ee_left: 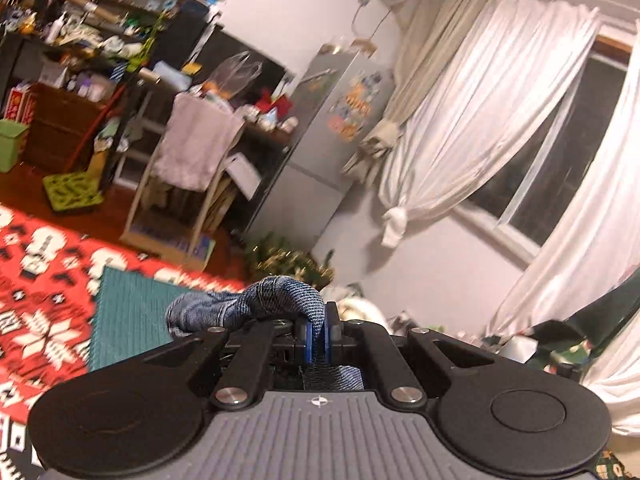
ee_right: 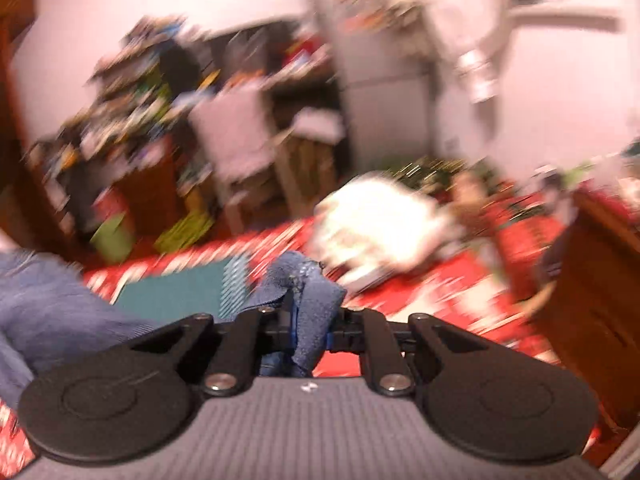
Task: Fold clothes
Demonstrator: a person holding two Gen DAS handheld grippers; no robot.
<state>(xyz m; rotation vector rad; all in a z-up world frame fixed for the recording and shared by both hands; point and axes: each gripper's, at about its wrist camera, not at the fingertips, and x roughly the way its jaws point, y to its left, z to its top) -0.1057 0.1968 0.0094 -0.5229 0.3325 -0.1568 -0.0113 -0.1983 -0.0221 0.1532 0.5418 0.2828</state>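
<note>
Denim (ee_left: 256, 304) is clamped in the left tool (ee_left: 318, 334) and right tool (ee_right: 310, 320), at lower centre of each frame, above the mat (ee_left: 132, 312). Even tension should be kept and corners matched.

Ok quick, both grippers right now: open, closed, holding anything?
Left gripper: closed, pinching a fold of the blue denim garment.
Right gripper: closed on the same blue denim; this view is motion-blurred.

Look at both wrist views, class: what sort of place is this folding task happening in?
Most likely a lived-in home room. A fridge covered in magnets stands beside white curtains over a window, cluttered shelves line the wall, and a red patterned rug covers the floor.
</note>
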